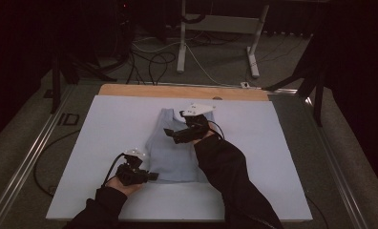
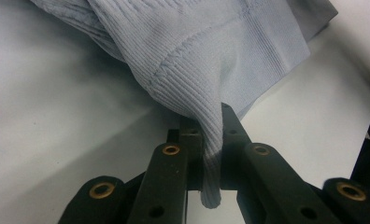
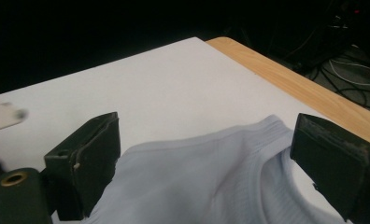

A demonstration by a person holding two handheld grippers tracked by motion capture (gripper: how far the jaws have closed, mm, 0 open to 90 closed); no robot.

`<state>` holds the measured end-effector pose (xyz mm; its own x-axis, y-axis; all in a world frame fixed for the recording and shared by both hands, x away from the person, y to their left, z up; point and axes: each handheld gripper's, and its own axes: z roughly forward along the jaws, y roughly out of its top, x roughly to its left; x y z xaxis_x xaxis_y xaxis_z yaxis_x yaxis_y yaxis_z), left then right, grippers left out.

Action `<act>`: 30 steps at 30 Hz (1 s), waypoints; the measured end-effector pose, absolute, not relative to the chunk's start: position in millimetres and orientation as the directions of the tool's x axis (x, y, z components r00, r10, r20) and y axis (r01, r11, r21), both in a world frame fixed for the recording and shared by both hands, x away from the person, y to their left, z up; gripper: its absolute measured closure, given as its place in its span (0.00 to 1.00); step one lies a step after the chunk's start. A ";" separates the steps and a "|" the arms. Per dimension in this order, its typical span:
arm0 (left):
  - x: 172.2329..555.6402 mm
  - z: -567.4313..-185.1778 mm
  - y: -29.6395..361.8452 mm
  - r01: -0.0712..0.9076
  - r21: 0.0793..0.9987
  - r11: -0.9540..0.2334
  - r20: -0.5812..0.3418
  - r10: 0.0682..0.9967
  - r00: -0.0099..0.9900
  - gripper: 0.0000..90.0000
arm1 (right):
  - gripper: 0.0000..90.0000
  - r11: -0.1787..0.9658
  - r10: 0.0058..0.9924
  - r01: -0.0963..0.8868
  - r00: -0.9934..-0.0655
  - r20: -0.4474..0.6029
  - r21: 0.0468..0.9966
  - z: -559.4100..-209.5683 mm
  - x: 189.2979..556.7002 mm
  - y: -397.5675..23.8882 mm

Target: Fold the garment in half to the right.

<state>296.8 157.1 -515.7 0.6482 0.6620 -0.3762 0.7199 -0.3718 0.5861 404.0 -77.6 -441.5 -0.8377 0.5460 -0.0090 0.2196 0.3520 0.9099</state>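
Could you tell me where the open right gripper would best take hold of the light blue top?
Probably the shoulder strap of the top, at the far end beside the neckline, approached from above: it lies flat between the open right gripper, while the left gripper already pinches the near hem.

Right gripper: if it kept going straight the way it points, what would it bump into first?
Probably the top: the right gripper hangs open over its shoulder strap, so the cloth comes first. Past that lies white board. Depth is hard to judge.
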 end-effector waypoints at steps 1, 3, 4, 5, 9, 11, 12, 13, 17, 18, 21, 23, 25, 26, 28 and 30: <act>296.7 -515.4 157.3 0.720 0.589 -0.368 -0.377 0.663 0.647 0.94 | 0.10 0.347 0.551 0.227 -0.835 -0.002 0.910 -441.6 407.0 -74.9; 296.3 -515.3 156.7 0.718 0.590 -0.368 -0.371 0.667 0.646 0.94 | 0.10 0.350 0.554 0.239 -0.832 0.005 0.906 -442.5 413.9 -69.4; 296.1 -515.3 156.9 0.719 0.593 -0.364 -0.374 0.666 0.645 0.94 | 0.10 0.356 0.557 0.238 -0.830 -0.001 0.904 -443.2 417.3 -66.3; 295.8 -515.4 156.8 0.719 0.593 -0.363 -0.373 0.667 0.645 0.94 | 0.10 0.358 0.564 0.238 -0.825 -0.006 0.903 -443.8 420.7 -63.3; 294.6 -515.2 156.6 0.712 0.600 -0.365 -0.359 0.672 0.647 0.94 | 0.10 0.374 0.570 0.245 -0.821 -0.014 0.894 -447.2 434.2 -50.5; 294.1 -514.5 156.5 0.711 0.604 -0.361 -0.356 0.676 0.646 0.94 | 0.10 0.384 0.573 0.251 -0.820 -0.016 0.889 -449.2 441.1 -44.0; 293.8 -514.3 156.4 0.708 0.605 -0.363 -0.352 0.675 0.648 0.94 | 0.10 0.386 0.574 0.251 -0.819 -0.018 0.888 -450.5 445.5 -41.7; 293.5 -514.2 156.0 0.708 0.606 -0.363 -0.351 0.677 0.647 0.94 | 0.12 0.388 0.574 0.257 -0.819 -0.014 0.885 -451.8 449.5 -39.1; 292.8 -513.0 155.7 0.711 0.609 -0.352 -0.363 0.673 0.644 0.94 | 0.17 0.405 0.583 0.278 -0.813 -0.011 0.871 -457.3 466.4 -30.6; 292.6 -512.7 155.9 0.712 0.610 -0.347 -0.368 0.672 0.643 0.94 | 0.19 0.420 0.588 0.280 -0.809 -0.023 0.863 -459.3 470.5 -28.7; 292.4 -511.9 155.8 0.711 0.615 -0.342 -0.373 0.668 0.644 0.94 | 0.24 0.453 0.608 0.305 -0.793 -0.040 0.838 -467.5 482.6 -22.0; 292.2 -511.5 155.9 0.711 0.615 -0.340 -0.376 0.667 0.644 0.94 | 0.28 0.449 0.624 0.331 -0.781 -0.026 0.830 -473.1 489.4 -19.2; 292.2 -511.0 155.7 0.711 0.616 -0.339 -0.376 0.667 0.644 0.94 | 0.32 0.455 0.630 0.351 -0.776 -0.017 0.818 -478.4 496.3 -16.3; 292.3 -510.9 155.8 0.712 0.616 -0.337 -0.377 0.667 0.642 0.94 | 0.33 0.457 0.638 0.361 -0.770 -0.017 0.813 -480.7 499.2 -14.6; 292.0 -511.0 155.8 0.712 0.618 -0.335 -0.380 0.665 0.643 0.94 | 0.38 0.449 0.651 0.381 -0.759 -0.004 0.808 -484.6 504.6 -12.1; 292.1 -511.6 155.6 0.712 0.616 -0.337 -0.381 0.663 0.644 0.94 | 0.41 0.458 0.669 0.386 -0.743 -0.024 0.801 -487.8 510.0 -9.4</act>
